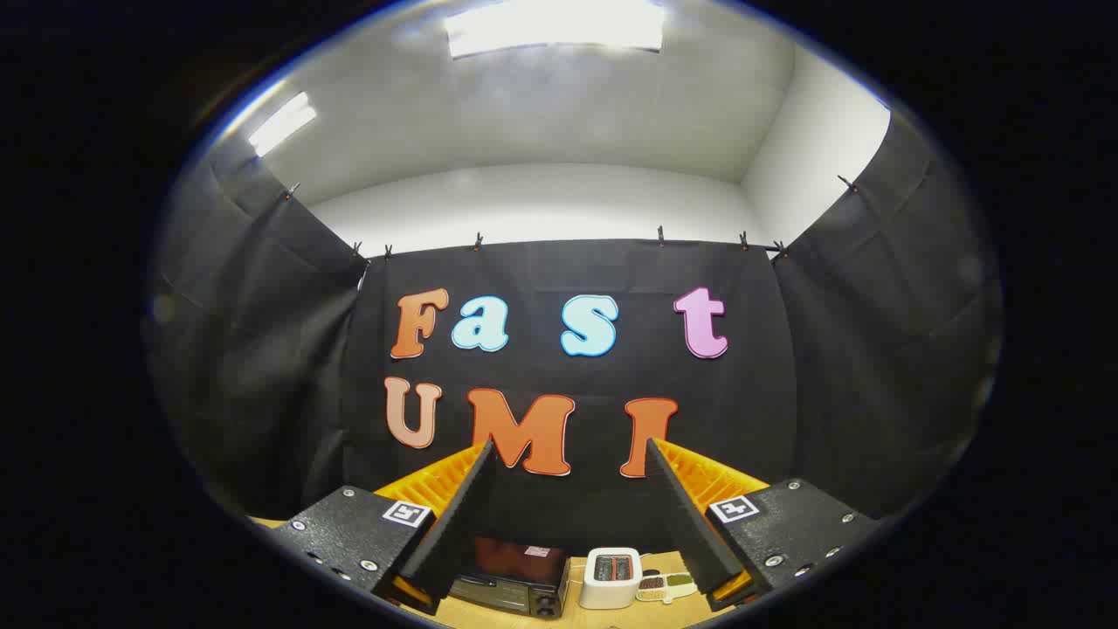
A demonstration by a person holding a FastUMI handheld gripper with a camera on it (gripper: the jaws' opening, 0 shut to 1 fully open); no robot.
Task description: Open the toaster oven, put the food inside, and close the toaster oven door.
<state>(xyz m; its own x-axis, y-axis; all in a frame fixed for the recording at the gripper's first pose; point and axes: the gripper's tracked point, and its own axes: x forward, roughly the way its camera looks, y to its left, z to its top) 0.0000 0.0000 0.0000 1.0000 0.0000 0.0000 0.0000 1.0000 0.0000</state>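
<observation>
Gripper raised above the table, fingers spread wide apart, holding nothing. Between and beyond the fingers, low at 6 o'clock: the oven, door closed, standing on the table nearer the left finger. Just to its 3 o'clock side, a white toaster. Further toward 3 o'clock, just beside the toaster and near the right finger, a tray carrying the food.
</observation>
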